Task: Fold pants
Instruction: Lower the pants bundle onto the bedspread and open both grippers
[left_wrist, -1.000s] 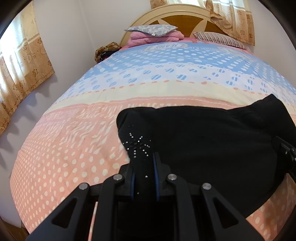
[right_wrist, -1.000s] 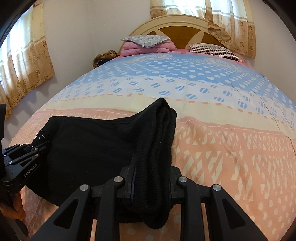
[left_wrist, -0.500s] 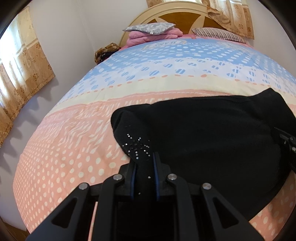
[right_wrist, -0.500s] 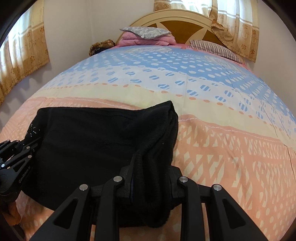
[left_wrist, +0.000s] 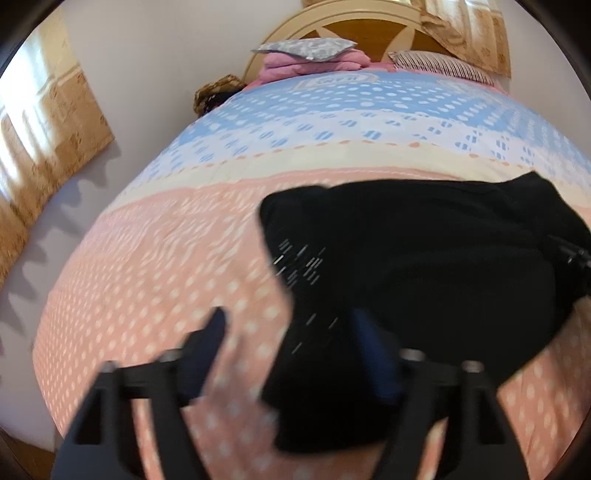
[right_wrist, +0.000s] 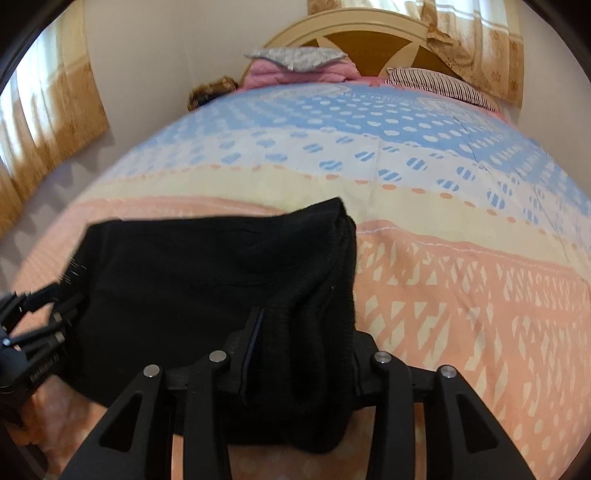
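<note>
Black pants with a small rhinestone pattern lie folded on the pink part of the bedspread. My left gripper is open, its jaws spread wide around the pants' left end; the view is blurred. The right gripper is shut on the bunched right end of the pants, thick cloth spilling between the jaws. The left gripper shows at the left edge of the right wrist view.
The bed's patterned spread runs pink, cream, then blue toward the wooden headboard. Pillows and a pink folded blanket lie at the head. Curtains hang on the left wall. The bed's left edge is close.
My left gripper has opened, letting go of the pants' left end, and it is moving. The right gripper stays shut on the pants.
</note>
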